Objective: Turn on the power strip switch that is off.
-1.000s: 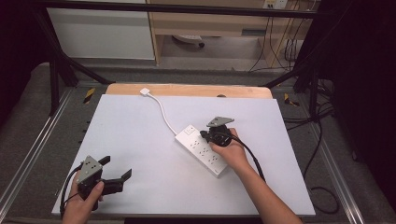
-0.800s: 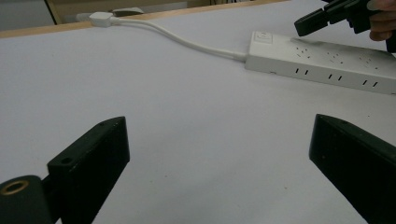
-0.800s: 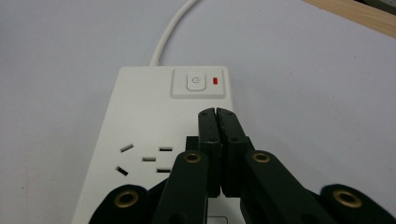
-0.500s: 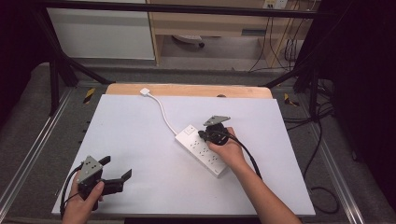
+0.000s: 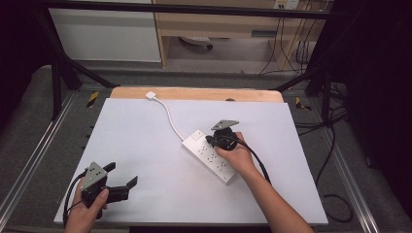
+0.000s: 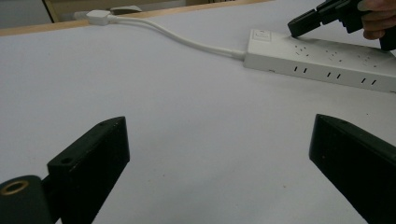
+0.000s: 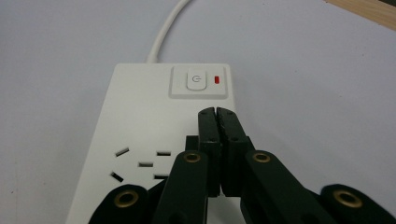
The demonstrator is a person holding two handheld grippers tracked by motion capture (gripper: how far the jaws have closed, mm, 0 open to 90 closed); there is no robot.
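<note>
Strip [image 5: 212, 157] lies a little right of the table's [image 5: 145, 145] centre, its long body running from 10 o'clock to 4 o'clock, with the cord [image 5: 167, 114] leaving at 11 o'clock toward the plug [image 5: 150, 95] by the wooden far edge. Right gripper [image 7: 216, 112] hangs over the strip's switch end, jaws pressed together with nothing between them, tips just short of the switch [image 7: 196, 81] at their 12 o'clock; beside it glows a red lamp [image 7: 216, 80]. Left gripper [image 5: 121, 177] sits at the table's 7 o'clock, jaws spread wide, well apart from the strip.
</note>
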